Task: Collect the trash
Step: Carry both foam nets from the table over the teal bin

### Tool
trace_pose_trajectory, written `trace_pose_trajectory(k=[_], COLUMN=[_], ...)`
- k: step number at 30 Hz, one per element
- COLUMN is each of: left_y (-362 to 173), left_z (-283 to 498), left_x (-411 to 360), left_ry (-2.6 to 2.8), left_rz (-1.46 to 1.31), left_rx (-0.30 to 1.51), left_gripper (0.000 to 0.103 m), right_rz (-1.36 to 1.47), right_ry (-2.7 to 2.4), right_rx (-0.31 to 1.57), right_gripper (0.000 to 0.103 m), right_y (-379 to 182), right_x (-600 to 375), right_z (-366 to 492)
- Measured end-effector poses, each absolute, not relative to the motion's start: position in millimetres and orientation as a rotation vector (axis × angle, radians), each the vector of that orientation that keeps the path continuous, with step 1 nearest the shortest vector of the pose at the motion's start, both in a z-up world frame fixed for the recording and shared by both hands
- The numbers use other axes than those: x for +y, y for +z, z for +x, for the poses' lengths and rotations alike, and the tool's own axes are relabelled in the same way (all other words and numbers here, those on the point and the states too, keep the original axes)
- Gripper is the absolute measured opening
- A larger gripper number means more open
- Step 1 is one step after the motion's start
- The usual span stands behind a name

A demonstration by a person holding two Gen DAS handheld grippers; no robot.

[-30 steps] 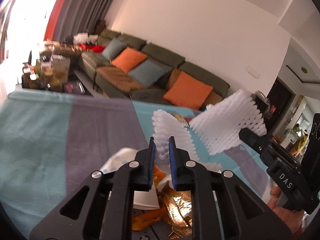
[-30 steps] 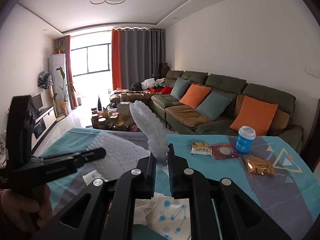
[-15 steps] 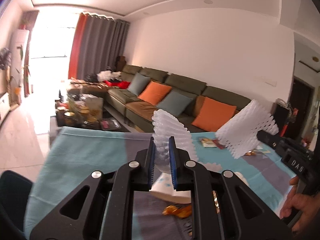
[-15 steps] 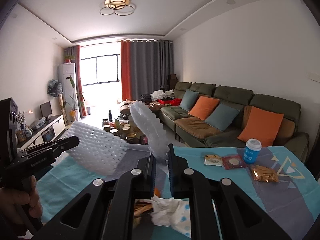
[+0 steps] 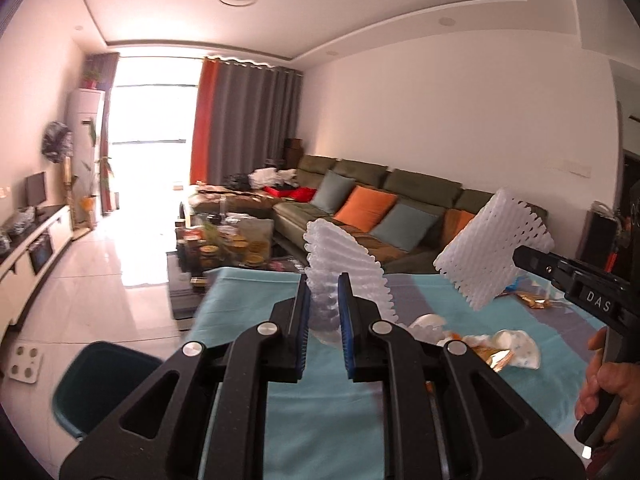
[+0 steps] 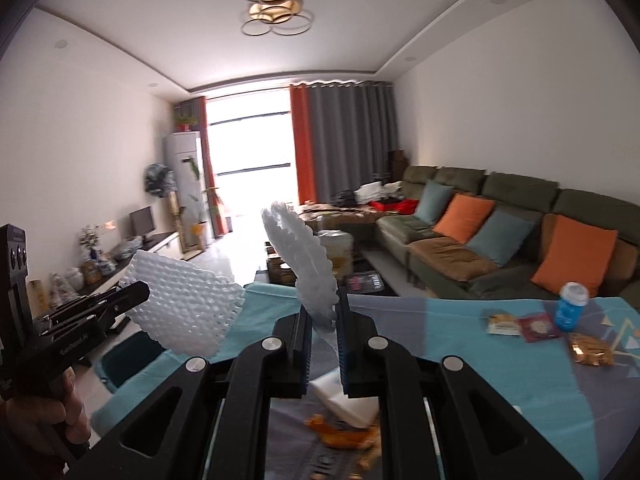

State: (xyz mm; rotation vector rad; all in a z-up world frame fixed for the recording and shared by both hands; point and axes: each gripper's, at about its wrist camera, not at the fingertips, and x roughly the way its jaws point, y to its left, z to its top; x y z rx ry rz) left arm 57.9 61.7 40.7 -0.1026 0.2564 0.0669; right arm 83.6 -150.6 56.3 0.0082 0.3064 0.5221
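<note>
My left gripper (image 5: 323,294) is shut on a white foam net sleeve (image 5: 344,264) that stands up between its blue pads. My right gripper (image 6: 323,314) is shut on a second white foam net (image 6: 300,256). Each gripper also appears in the other's view: the right one (image 5: 518,254) holds its net (image 5: 492,248) over the table, and the left one (image 6: 145,293) carries its net (image 6: 184,308) near the table's left end. Both nets hang in the air above the teal tablecloth (image 5: 248,300). A dark teal bin (image 5: 100,384) stands on the floor beside the table's left end.
Crumpled tissue (image 5: 516,344) and a gold wrapper (image 5: 494,358) lie on the cloth. A blue cup (image 6: 570,310), two snack packets (image 6: 520,324) and another gold wrapper (image 6: 590,350) sit far right. A sofa (image 6: 500,216) and a cluttered coffee table (image 5: 224,248) stand beyond.
Both grippers have risen and swung left with their foam nets still gripped. The view has turned from the table towards the room, and the bin has come into sight.
</note>
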Motion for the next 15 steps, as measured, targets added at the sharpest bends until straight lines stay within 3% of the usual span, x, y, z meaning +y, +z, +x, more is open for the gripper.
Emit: trace_pose_trajectory(k=[15], left_y=[44], left_z=[-32], left_x=[143], left_ry=[0.296], left_rz=[-0.143], left_rx=[0.247], left_gripper=[0.015], right_rz=[-0.031], right_ry=[0.758], right_rx=[0.345], right_gripper=[0.01], right_y=[59], right_x=[-62], right_z=[84])
